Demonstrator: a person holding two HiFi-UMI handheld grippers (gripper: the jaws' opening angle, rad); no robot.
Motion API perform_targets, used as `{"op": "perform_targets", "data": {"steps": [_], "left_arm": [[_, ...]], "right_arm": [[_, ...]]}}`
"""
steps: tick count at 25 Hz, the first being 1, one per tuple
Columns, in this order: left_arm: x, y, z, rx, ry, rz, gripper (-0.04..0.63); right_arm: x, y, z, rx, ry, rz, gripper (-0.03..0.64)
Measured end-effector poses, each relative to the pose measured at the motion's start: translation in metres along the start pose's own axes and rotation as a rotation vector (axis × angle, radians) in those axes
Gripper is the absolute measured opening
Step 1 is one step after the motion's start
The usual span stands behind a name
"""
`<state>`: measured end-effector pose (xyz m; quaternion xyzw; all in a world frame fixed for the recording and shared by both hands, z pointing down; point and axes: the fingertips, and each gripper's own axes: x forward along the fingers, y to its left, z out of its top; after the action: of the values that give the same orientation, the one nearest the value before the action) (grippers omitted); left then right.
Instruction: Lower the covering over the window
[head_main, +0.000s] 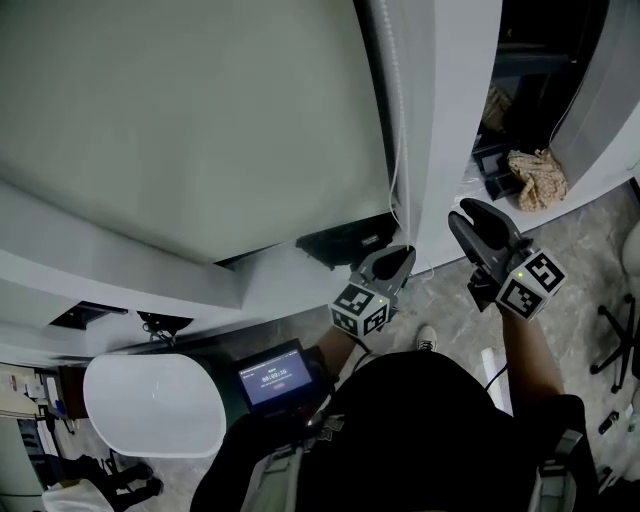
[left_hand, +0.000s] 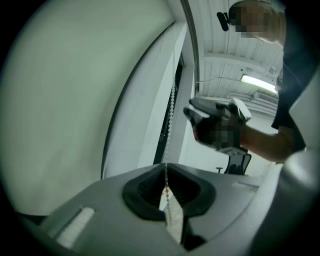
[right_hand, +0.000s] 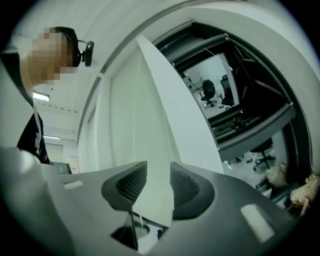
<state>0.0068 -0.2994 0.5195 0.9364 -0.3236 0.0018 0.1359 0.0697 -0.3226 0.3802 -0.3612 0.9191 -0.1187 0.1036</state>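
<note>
Head view: smooth pale grey-green blind (head_main: 180, 120), left gripper (head_main: 395, 258) pinching its bead chain (head_main: 397, 150), right gripper (head_main: 475, 220) spread, empty.

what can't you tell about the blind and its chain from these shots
- Bead chain top: left gripper view, too thin to follow upward.
- Blind top: head view, cut off by the upper edge.
- Display text: head view, too small.

left gripper (head_main: 395, 258): level, fingers closed on bead chain (left_hand: 169, 135) | right gripper (head_main: 472, 216): level, fingers apart, empty
</note>
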Motion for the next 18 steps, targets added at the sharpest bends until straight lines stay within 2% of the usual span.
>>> {"op": "perform_targets", "data": {"steps": [5, 8, 12, 15, 17, 18], "left_arm": [[-0.012, -0.002, -0.063, -0.040, 0.144, -0.004, 0.012], [-0.020, -0.003, -0.099, -0.057, 0.228, 0.001, 0.012], [-0.032, -0.008, -0.135, -0.080, 0.317, -0.007, 0.012], [-0.038, -0.008, -0.156, -0.075, 0.400, -0.027, 0.012], [-0.044, -0.007, -0.168, -0.084, 0.437, -0.031, 0.012], [-0.046, -0.007, -0.173, -0.098, 0.438, -0.026, 0.012]], "right_arm": [[0.032, 0.053, 0.103, -0.122, -0.108, 0.161, 0.135], [0.061, 0.077, 0.163, -0.137, -0.141, 0.237, 0.138], [0.098, 0.110, 0.221, -0.144, -0.126, 0.348, 0.153], [0.125, 0.122, 0.240, -0.175, -0.086, 0.385, 0.156], [0.133, 0.125, 0.245, -0.209, -0.065, 0.392, 0.014], [0.134, 0.127, 0.247, -0.231, -0.058, 0.392, 0.018]]}}
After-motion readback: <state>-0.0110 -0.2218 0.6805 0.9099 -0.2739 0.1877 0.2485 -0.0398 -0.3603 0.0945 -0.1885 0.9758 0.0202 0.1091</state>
